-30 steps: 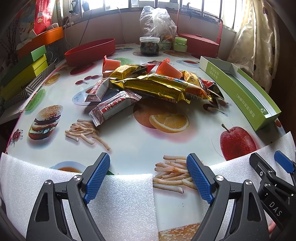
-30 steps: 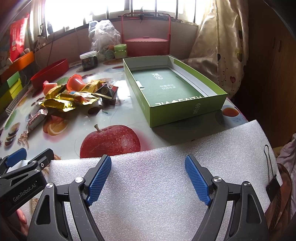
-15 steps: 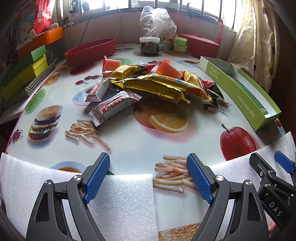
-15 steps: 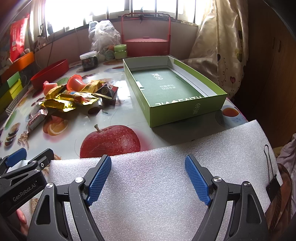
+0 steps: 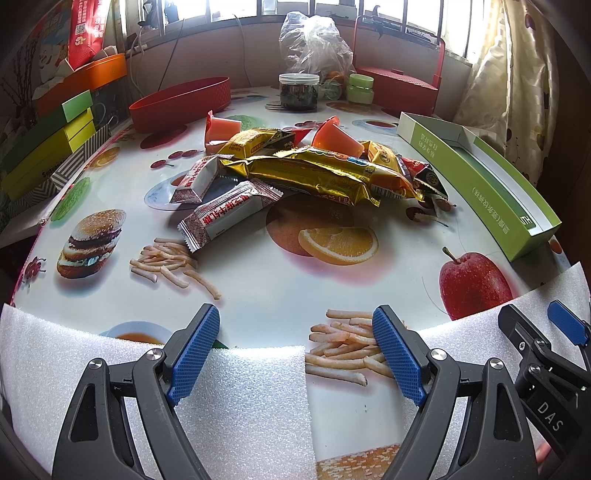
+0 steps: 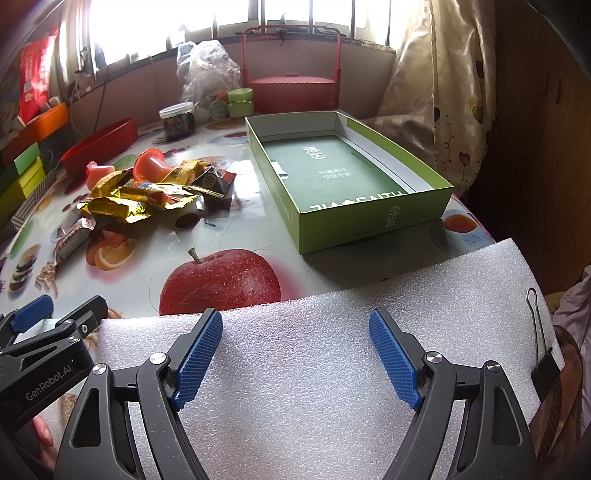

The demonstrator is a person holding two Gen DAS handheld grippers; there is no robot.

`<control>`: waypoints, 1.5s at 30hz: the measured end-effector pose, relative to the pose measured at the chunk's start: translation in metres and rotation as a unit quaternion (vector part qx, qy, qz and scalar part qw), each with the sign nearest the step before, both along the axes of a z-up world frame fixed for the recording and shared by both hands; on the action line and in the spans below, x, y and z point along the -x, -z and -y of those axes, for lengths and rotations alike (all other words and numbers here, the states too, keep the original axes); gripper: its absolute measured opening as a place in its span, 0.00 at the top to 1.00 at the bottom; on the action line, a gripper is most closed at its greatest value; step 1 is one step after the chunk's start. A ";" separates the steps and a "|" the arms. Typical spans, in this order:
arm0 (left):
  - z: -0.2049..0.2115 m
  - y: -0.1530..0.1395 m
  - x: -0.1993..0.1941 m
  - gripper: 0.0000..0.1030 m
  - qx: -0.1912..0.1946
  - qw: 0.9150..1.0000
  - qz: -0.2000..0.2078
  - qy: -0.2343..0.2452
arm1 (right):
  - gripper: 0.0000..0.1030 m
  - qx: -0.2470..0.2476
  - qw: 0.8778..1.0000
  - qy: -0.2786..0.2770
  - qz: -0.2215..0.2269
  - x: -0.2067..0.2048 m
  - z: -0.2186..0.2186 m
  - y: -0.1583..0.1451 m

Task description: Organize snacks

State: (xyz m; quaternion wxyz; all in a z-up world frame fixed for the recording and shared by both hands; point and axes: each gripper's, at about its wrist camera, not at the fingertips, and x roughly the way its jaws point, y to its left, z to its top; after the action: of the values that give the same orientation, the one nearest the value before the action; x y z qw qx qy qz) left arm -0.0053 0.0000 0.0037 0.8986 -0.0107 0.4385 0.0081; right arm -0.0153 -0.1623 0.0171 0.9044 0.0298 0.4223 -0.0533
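Resting wide and empty at the bench edge, left claw faces the snack pile; right claw, likewise wide, faces the vacant green box, apparently its destination.

Home dining nook, food-print table, curtain, window

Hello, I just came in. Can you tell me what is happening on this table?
A person holds a hand-held gripper in each hand, about to organize snacks. The left hand-held gripper and the right hand-held gripper are both open and empty, resting over white foam at the near table edge. The snack pile lies loose in the middle of the table. The green box beside it holds no snacks yet.
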 end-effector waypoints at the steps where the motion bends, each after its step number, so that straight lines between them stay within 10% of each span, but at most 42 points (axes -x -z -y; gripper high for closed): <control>1: 0.000 0.000 0.000 0.17 0.000 1.000 0.000 0.000 | 0.21 0.000 1.000 0.000 0.000 0.000 0.000 0.001; 19: -0.021 -0.006 -0.008 0.17 0.032 0.999 -0.014 0.019 | 0.21 -0.011 1.000 -0.009 -0.008 -0.004 0.003 0.000; 28: -0.076 -0.043 -0.018 0.17 0.024 0.999 0.044 0.005 | 0.23 -0.035 0.992 -0.117 0.031 -0.027 -0.022 -0.026; 45: -0.093 -0.029 -0.066 0.26 0.015 0.995 0.026 0.091 | 0.44 -0.019 0.949 -0.314 0.018 -0.108 -0.109 -0.037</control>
State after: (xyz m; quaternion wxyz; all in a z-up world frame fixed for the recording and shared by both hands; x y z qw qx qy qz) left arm 0.0608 0.0932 0.0331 0.9064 0.0153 0.4143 -0.0806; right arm 0.0927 -0.0537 0.0545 0.8819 -0.0859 0.3951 0.2423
